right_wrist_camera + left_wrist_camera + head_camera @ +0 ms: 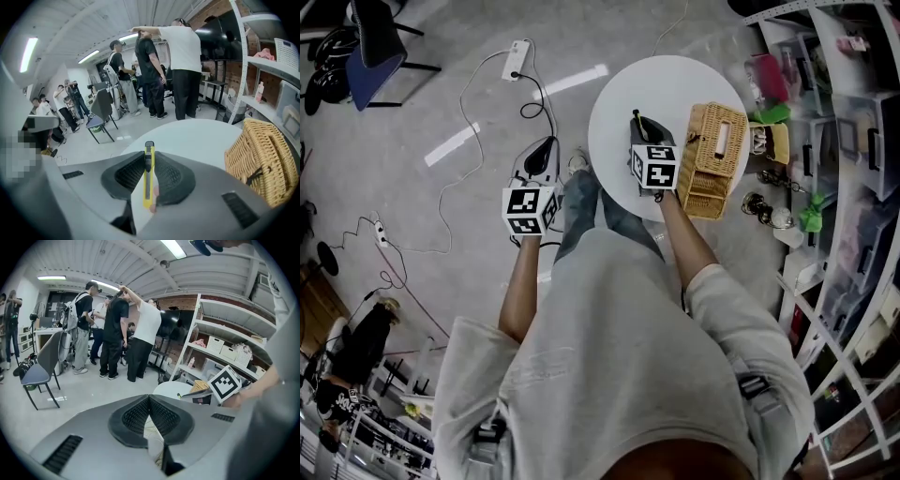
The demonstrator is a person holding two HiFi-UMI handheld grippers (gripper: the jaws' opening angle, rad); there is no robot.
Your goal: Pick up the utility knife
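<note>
While the left gripper [541,155] [149,398] hangs off the desk's edge over the floor, jaws pressed together with nothing in them, it plays no part. Low risk there, unless it drifts toward the cables [478,103] on the floor.

Right gripper [639,122] [149,166]: jaws nearly closed, pads clamped on the flat sides of the yellow utility knife [148,174] [635,116]. Knife lies lengthwise in the jaws, dark tip poking out past them, tail end back toward the gripper body. It looks clear of the round white desk [675,84] [197,136], just above it.

Risks, as judged:
- Body is slim and smooth. A tilt or a jerk could let it slide forward through the pads and drop to the desk or roll off to the floor.
- Grip sits on two narrow faces only, so a sideways knock could pivot the knife.
- Can't tell whether the blade is out. If it is, the exposed tip leads.
- Wicker basket [712,159] [262,159] stands just beside on the right. A swing that way could snag the tip in the weave.
</note>
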